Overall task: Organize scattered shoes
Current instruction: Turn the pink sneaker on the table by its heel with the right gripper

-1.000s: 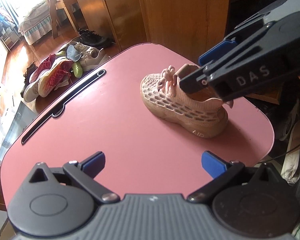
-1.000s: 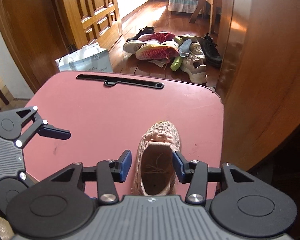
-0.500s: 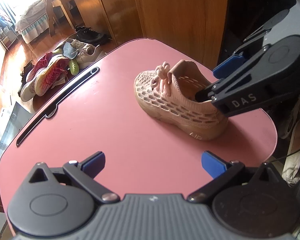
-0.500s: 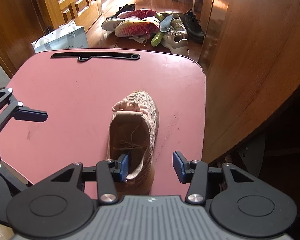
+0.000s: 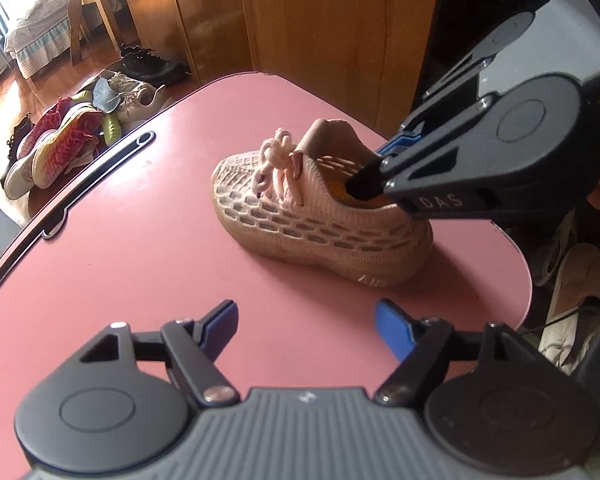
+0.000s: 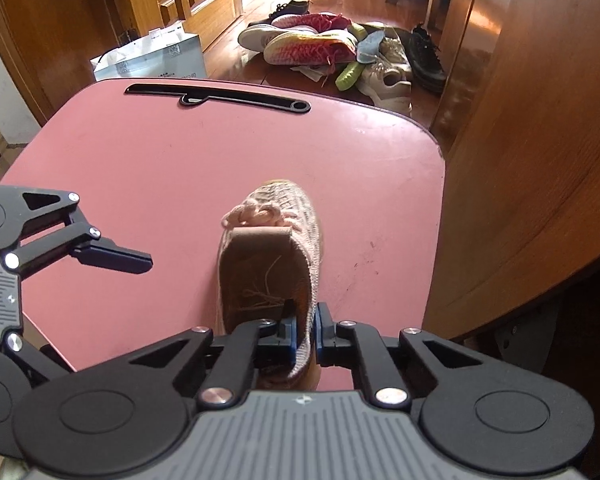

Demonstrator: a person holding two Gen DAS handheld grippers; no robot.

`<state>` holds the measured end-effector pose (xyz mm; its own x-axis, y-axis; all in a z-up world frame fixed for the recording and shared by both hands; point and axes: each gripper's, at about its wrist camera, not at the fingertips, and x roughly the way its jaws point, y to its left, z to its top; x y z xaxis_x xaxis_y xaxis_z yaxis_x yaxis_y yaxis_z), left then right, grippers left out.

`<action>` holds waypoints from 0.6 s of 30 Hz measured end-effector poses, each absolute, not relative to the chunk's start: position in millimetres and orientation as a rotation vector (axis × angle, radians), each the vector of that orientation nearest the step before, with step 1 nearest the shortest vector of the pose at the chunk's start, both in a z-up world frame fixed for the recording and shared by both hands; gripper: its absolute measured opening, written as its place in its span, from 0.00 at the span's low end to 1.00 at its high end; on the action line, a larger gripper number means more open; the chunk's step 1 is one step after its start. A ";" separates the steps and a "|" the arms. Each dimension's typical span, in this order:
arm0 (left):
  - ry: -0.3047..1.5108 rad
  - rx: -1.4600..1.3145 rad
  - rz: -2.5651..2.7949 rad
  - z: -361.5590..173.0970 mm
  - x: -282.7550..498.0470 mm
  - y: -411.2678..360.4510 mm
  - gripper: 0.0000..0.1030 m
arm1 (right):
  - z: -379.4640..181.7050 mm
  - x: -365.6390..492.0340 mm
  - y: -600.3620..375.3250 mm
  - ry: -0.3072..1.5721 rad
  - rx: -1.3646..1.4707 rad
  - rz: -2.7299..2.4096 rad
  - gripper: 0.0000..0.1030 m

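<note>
A pink mesh shoe (image 5: 320, 224) (image 6: 268, 248) stands upright on the pink table (image 5: 140, 260), toe pointing away in the right wrist view. My right gripper (image 6: 306, 332) is shut on the shoe's collar wall near the heel, one pad inside the opening and one outside. In the left wrist view it reaches in from the right (image 5: 370, 176). My left gripper (image 5: 306, 326) hovers over bare table in front of the shoe. Its jaws are closing with nothing between them. One of its fingers (image 6: 116, 258) shows left of the shoe.
A black slot handle (image 6: 220, 98) runs along the table's far edge. A pile of several shoes (image 6: 320, 46) (image 5: 72, 136) lies on the wooden floor beyond. A white bag (image 6: 156, 58) stands by the door. A wooden cabinet (image 6: 540, 160) flanks the table's right side.
My right gripper sank to the shoe's heel and its jaws closed on the collar wall. The left gripper's jaws narrowed and it came slightly lower.
</note>
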<state>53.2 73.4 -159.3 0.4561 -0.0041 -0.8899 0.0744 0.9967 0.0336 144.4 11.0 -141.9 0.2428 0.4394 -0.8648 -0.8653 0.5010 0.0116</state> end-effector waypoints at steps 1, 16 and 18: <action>1.094 0.065 -0.053 -159.7 52.7 73.6 0.63 | -139.9 145.1 10.3 0.924 -0.544 0.957 0.05; 1.124 0.043 -0.070 -169.7 57.2 66.3 0.70 | -115.6 154.0 3.3 0.874 -0.459 0.910 0.11; 1.124 0.054 -0.053 -168.7 55.3 69.8 0.87 | -107.5 154.8 -5.6 0.870 -0.411 0.896 0.16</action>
